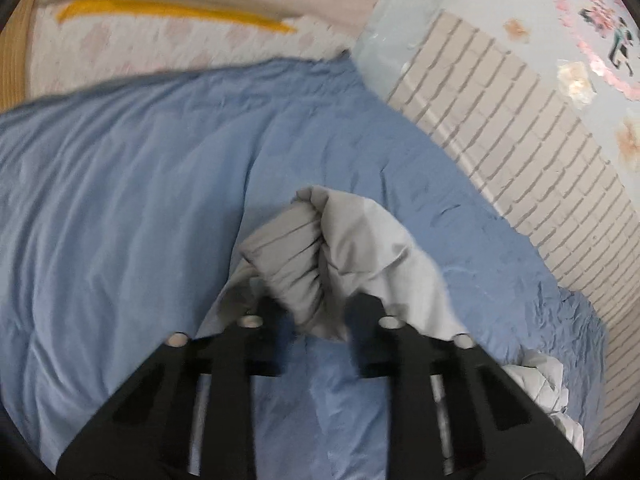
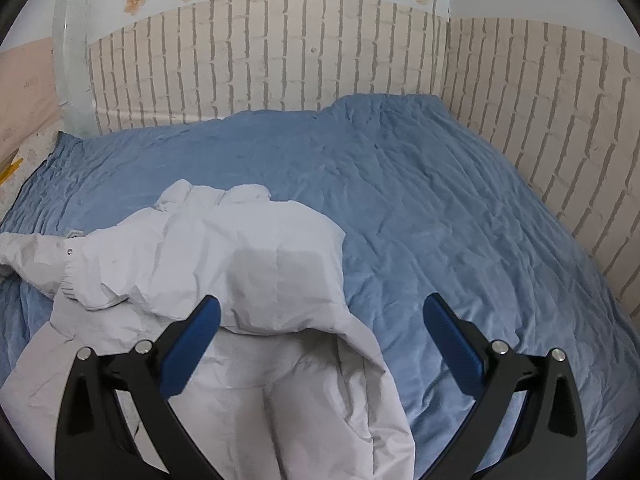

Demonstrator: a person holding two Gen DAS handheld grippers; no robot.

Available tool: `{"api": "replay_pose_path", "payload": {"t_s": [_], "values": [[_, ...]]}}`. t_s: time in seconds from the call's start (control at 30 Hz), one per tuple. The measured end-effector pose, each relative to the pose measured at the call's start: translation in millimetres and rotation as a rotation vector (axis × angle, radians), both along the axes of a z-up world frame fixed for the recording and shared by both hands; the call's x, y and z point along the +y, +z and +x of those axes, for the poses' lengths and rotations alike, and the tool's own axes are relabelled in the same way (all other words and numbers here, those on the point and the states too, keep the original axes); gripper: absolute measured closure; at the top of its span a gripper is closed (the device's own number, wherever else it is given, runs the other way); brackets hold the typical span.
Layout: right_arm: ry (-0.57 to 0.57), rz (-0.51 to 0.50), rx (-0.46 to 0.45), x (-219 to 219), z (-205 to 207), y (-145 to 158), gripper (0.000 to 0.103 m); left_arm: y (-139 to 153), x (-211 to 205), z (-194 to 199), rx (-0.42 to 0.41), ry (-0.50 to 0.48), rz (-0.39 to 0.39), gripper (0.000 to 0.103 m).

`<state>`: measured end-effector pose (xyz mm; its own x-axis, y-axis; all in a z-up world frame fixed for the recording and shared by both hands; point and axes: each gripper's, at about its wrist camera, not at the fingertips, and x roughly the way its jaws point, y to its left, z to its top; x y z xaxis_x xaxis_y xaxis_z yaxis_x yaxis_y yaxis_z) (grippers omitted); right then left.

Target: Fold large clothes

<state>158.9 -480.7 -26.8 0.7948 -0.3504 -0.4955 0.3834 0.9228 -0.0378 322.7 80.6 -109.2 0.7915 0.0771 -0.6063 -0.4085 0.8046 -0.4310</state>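
A: Left wrist view: what is held by the left gripper [image 1: 316,312]?

B: A bunched, ribbed part of the pale grey jacket [image 1: 320,248] is pinched between its closed-in fingers and is raised above the blue bedcover [image 1: 120,184]. It looks like a cuff or hem end, though which cannot be told.

A: And where is the rest of the garment seen?

B: From the right wrist view, the jacket [image 2: 224,272] is spread crumpled on the near left part of the bedcover [image 2: 440,208], with a sleeve trailing off to the left. The brick-patterned wall [image 2: 280,56] is well apart from it.

A: How is the right gripper [image 2: 320,332] set?

B: Its jaws are held wide apart and nothing is gripped; it is poised just above the near edge of the jacket, with the left blue pad [image 2: 192,344] over the cloth.

A: Which step is judged to be in hand?

B: An early one: the garment is being lifted and straightened, and no neat fold is visible. Next, a second edge would probably need to be caught by the right gripper, so that the cloth can be pulled flat before folding.
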Motion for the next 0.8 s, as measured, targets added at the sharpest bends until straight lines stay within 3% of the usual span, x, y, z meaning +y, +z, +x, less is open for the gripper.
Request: {"api": "replay_pose_path", "payload": {"t_s": [0.07, 0.23, 0.33, 0.47, 0.57, 0.63, 0.73, 0.8], "values": [[-0.016, 0.004, -0.008, -6, -1, 1, 0.002, 18, -6, -2, -0.041, -0.024, 0.010, 0.089], [-0.042, 0.070, -0.063, -21, -10, 9, 0.002, 81, -50, -19, -0.145, -0.144, 0.158, 0.090], [-0.045, 0.094, -0.096, -26, -15, 15, 0.002, 113, -95, -22, -0.209, -0.257, 0.222, 0.091], [-0.047, 0.129, -0.131, -33, -20, 20, 0.002, 144, -189, -33, -0.266, -0.474, 0.348, 0.091], [-0.055, 0.165, -0.149, -45, -22, 21, 0.002, 148, -266, -44, -0.268, -0.630, 0.419, 0.089], [-0.077, 0.196, -0.163, -55, -26, 21, 0.002, 140, -328, -47, -0.220, -0.753, 0.437, 0.087], [-0.114, 0.227, -0.193, -68, -37, 23, 0.002, 125, -400, -49, -0.161, -0.814, 0.462, 0.081], [-0.111, 0.247, -0.213, -73, -45, 23, 0.002, 116, -429, -50, -0.127, -0.803, 0.492, 0.079]]}}
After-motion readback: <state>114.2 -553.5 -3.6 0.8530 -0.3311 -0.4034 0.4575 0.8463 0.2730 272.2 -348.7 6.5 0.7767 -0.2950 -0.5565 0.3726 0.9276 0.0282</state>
